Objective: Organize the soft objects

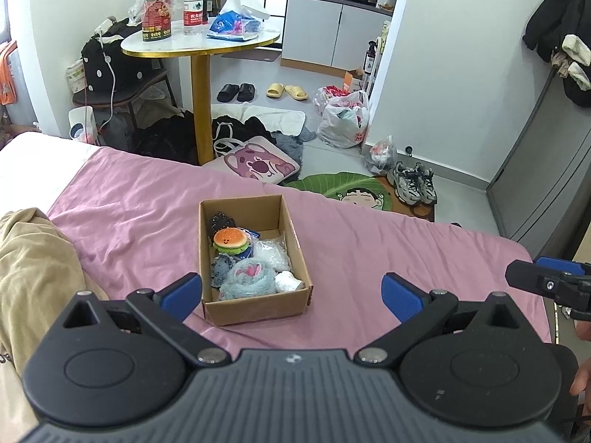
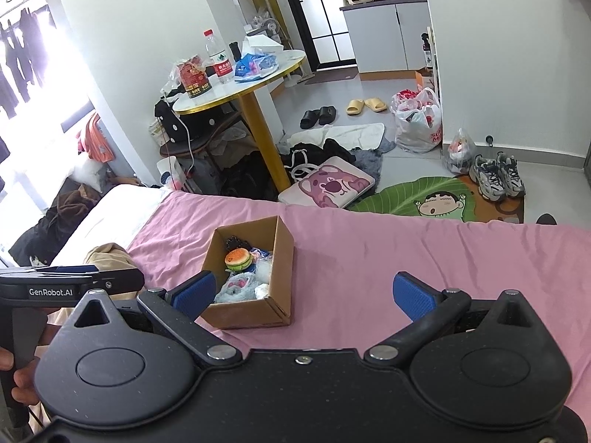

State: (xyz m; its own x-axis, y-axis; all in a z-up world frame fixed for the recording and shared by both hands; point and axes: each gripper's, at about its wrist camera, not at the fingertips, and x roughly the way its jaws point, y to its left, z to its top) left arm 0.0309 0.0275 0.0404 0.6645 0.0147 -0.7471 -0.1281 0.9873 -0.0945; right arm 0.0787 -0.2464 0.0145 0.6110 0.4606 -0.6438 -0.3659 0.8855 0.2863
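1. Box (image 1: 255, 295) of cardboard sits on the pink sheet (image 1: 147, 203) of the bed, just ahead of both grippers; the soft toys lie inside it, crowded toward its left and near sides.
2. Left gripper (image 1: 291, 291) hangs above the sheet with jaws spread wide and nothing between them. Right gripper (image 2: 304, 293) is the same: wide open, empty, the box just past its left finger.
3. Burger toy (image 1: 229, 240) looks squashy and light; a gentle pinch across its bun should hold without slipping.
4. Blue plush (image 1: 248, 280) is furry and limp, likely to sag, so a grasp through its thick middle seems best.
5. Clear crinkly bag (image 1: 269, 251) may slide on the pads; take a gathered fold.
6. White lump (image 1: 288, 281) in the near corner is too small to identify; it sits tight to the wall, leaving little finger room.
7. Box itself is thin and light, so it may shift if nudged.
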